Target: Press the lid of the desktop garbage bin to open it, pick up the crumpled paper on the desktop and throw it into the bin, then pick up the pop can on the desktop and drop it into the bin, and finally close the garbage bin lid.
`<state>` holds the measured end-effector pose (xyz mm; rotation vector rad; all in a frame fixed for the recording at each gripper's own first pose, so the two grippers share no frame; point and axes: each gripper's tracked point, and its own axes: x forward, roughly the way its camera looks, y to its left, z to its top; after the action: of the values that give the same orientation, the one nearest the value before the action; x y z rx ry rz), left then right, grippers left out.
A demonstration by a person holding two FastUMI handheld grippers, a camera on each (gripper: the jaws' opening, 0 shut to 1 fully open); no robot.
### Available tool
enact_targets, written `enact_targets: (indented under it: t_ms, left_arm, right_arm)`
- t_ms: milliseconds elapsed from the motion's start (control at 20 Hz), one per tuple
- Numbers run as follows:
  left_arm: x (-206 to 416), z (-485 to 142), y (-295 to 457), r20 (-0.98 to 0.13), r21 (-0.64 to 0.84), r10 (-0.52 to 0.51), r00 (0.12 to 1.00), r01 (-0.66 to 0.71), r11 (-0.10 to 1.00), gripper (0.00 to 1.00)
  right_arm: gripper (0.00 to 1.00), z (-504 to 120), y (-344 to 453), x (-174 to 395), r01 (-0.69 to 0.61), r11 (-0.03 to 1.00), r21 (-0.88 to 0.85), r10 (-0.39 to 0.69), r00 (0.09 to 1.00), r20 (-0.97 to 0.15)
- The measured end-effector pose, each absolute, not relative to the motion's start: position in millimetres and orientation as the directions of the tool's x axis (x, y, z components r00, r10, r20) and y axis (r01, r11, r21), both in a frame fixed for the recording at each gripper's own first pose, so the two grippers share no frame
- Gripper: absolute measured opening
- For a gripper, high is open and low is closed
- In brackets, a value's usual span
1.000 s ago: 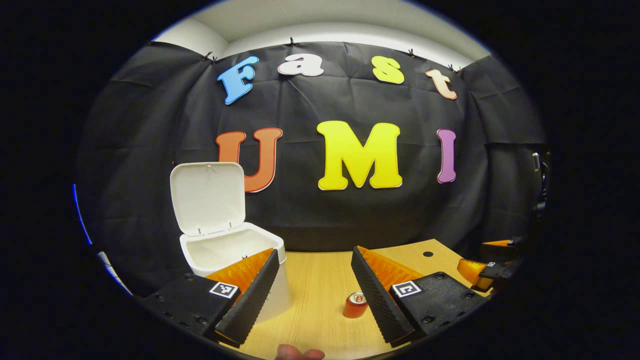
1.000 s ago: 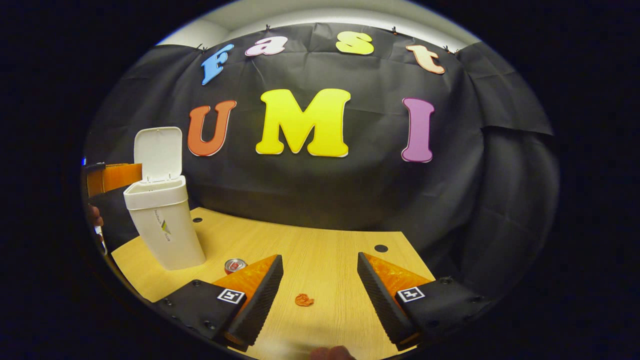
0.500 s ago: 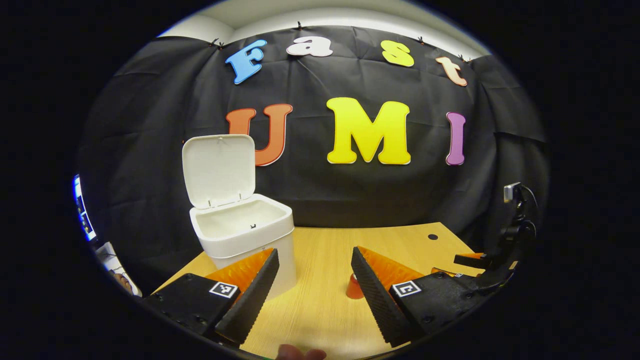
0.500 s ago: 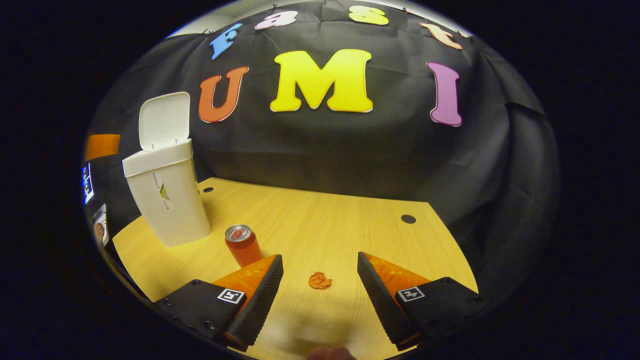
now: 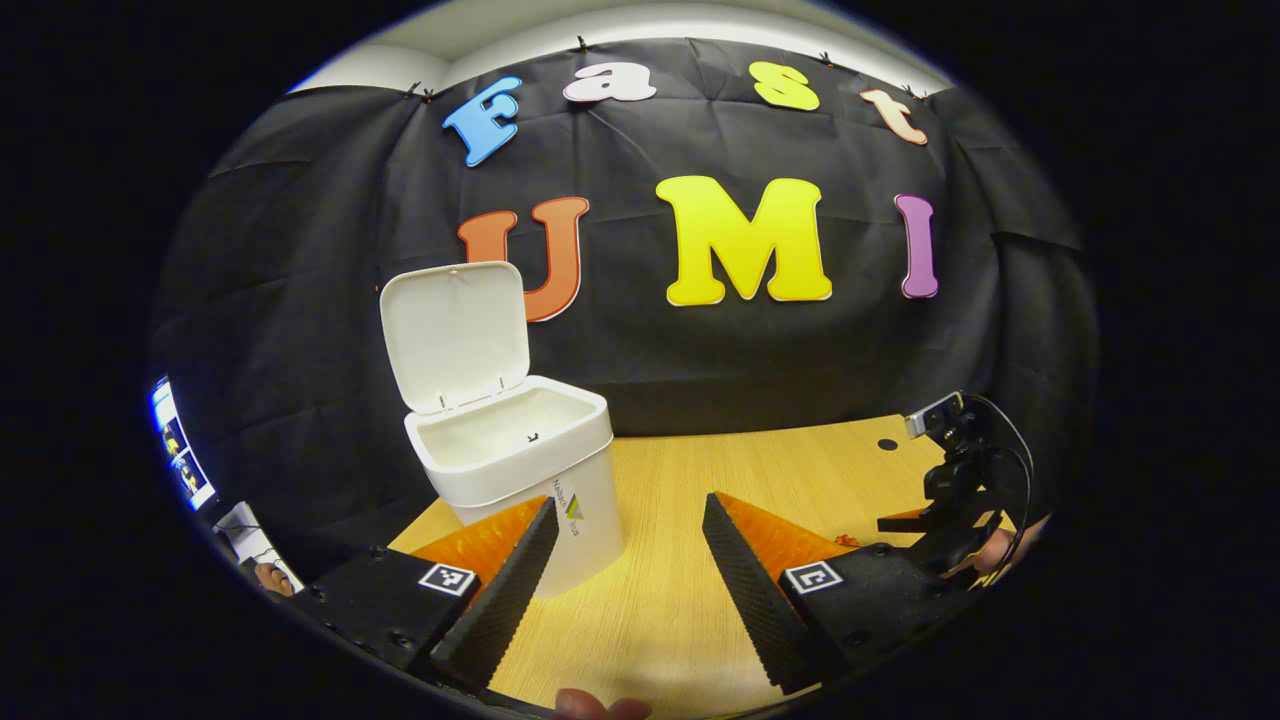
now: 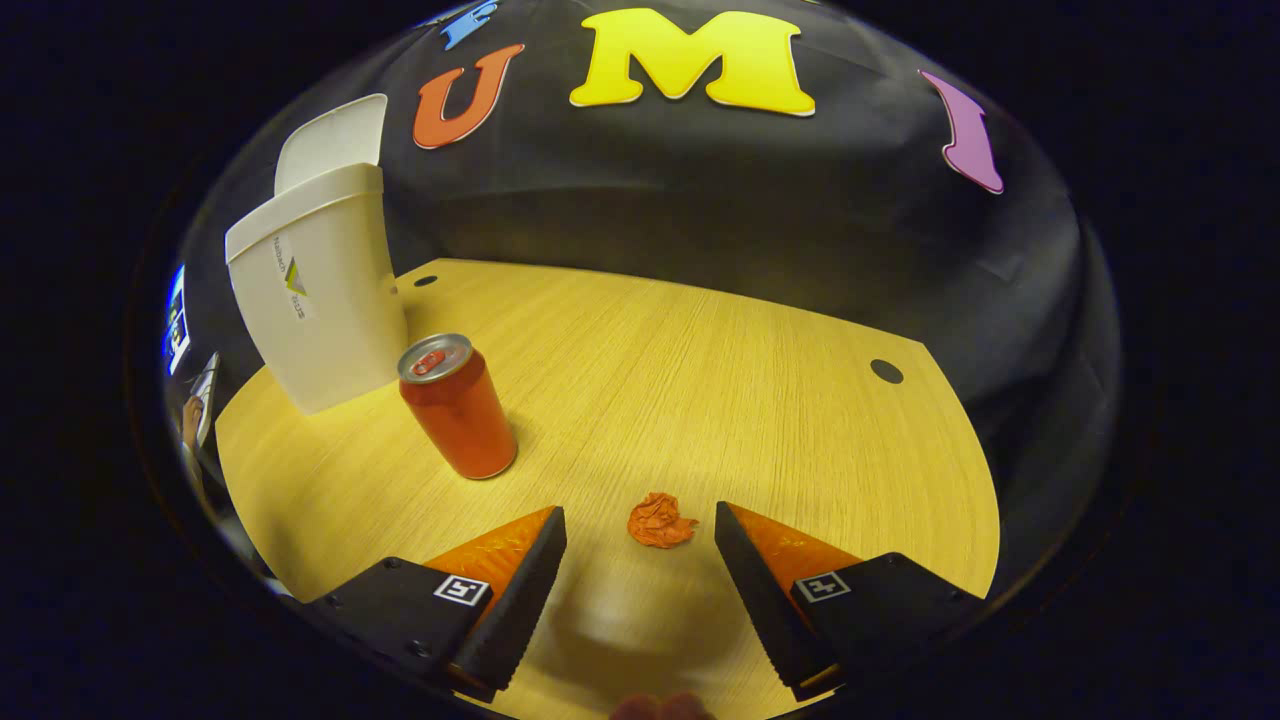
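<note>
Jaws of the left gripper (image 5: 625, 510) stand wide apart with nothing between them, at the bottom centre of the left gripper view. Just beyond the left finger, in the left-centre of that frame, the white desktop garbage bin (image 5: 530, 480) stands upright on the wooden desktop (image 5: 690, 480). Its lid (image 5: 455, 335) is raised and stands nearly vertical behind the open mouth; the bin interior visible from this angle is white. At the right edge of the frame, the right gripper (image 5: 900, 525) appears farther off with a small camera and cable on it, low over the desktop.

Right gripper view: the jaws of the right gripper (image 6: 640, 525) are likewise released and hold nothing. The crumpled paper (image 6: 660, 521), a small orange-red wad, lies on the desktop (image 6: 720, 380) between the two fingertips, slightly nearer the right one, touching neither. The red pop can (image 6: 458, 408) stands upright left of centre, well apart from the paper. The garbage bin (image 6: 315, 280) stands in the upper left of the frame, just behind the can, with its lid (image 6: 330, 140) up
</note>
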<state>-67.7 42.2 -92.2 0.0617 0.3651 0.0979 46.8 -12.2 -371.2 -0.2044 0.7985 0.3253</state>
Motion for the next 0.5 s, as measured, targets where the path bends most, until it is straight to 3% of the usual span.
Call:
enact_targets:
  t_ms: [500]
  left_arm:
    - [-81, -108, 66, -0.404, 0.079, 0.192, 0.894, -0.175, 0.981, 0.96]
  right_arm:
    - [0.95, -418, -13, 65, -0.325, 0.946, -0.014, 0.183, 0.569, -0.802]
